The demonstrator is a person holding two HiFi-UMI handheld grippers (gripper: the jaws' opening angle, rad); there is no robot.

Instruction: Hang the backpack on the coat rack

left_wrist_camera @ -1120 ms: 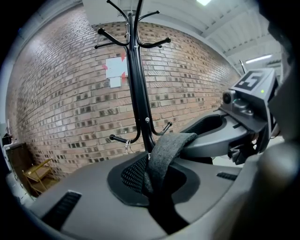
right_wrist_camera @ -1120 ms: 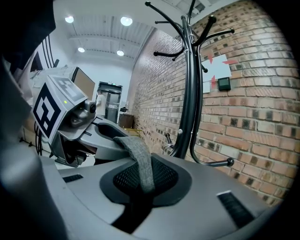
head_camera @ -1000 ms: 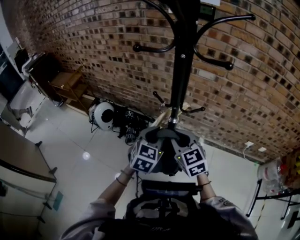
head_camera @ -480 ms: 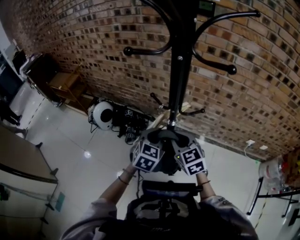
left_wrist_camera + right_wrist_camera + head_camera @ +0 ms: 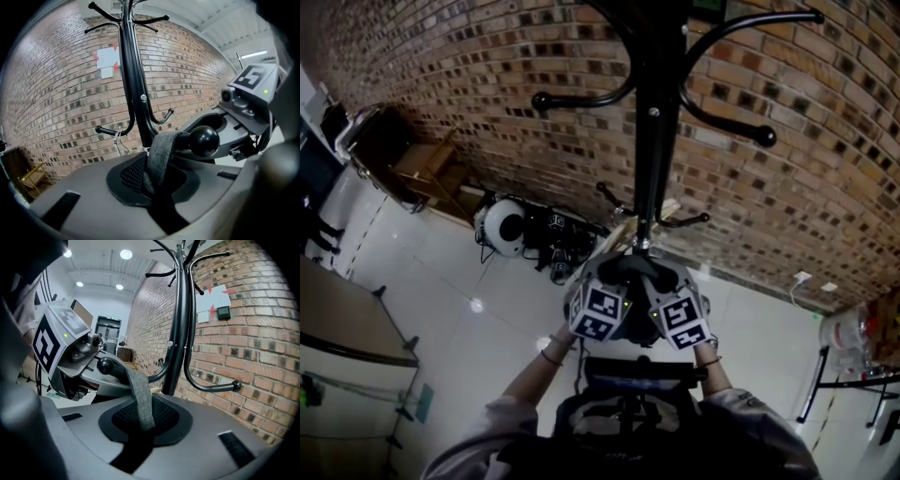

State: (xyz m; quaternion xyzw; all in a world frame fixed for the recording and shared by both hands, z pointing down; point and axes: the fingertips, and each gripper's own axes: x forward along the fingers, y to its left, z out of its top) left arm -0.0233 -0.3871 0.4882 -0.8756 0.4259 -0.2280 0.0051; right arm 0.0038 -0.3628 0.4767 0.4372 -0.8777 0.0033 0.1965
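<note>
The black coat rack [image 5: 652, 141] stands against the brick wall, and its pole [image 5: 133, 70] rises right in front of both gripper views. The grey backpack [image 5: 84, 201] fills the lower part of both gripper views. Its woven top loop [image 5: 161, 150] lies over a low ball-tipped hook [image 5: 204, 139], which also shows in the right gripper view [image 5: 104, 365] with the loop [image 5: 140, 394] draped off it. My left gripper [image 5: 602, 298] and right gripper [image 5: 677, 309] flank the backpack's top [image 5: 628, 270], each shut on it. The jaws themselves are hidden by the bag.
A white round helmet-like object [image 5: 506, 228] and dark gear lie on the floor at the wall's foot, left of the rack. A wooden stool [image 5: 431, 164] stands further left. A table edge [image 5: 347, 319] is at the left, a black stand [image 5: 853, 394] at the right.
Both grippers have sunk a little with the backpack, close to the pole. The rack's upper hooks sit slightly higher and further left in the head view.
</note>
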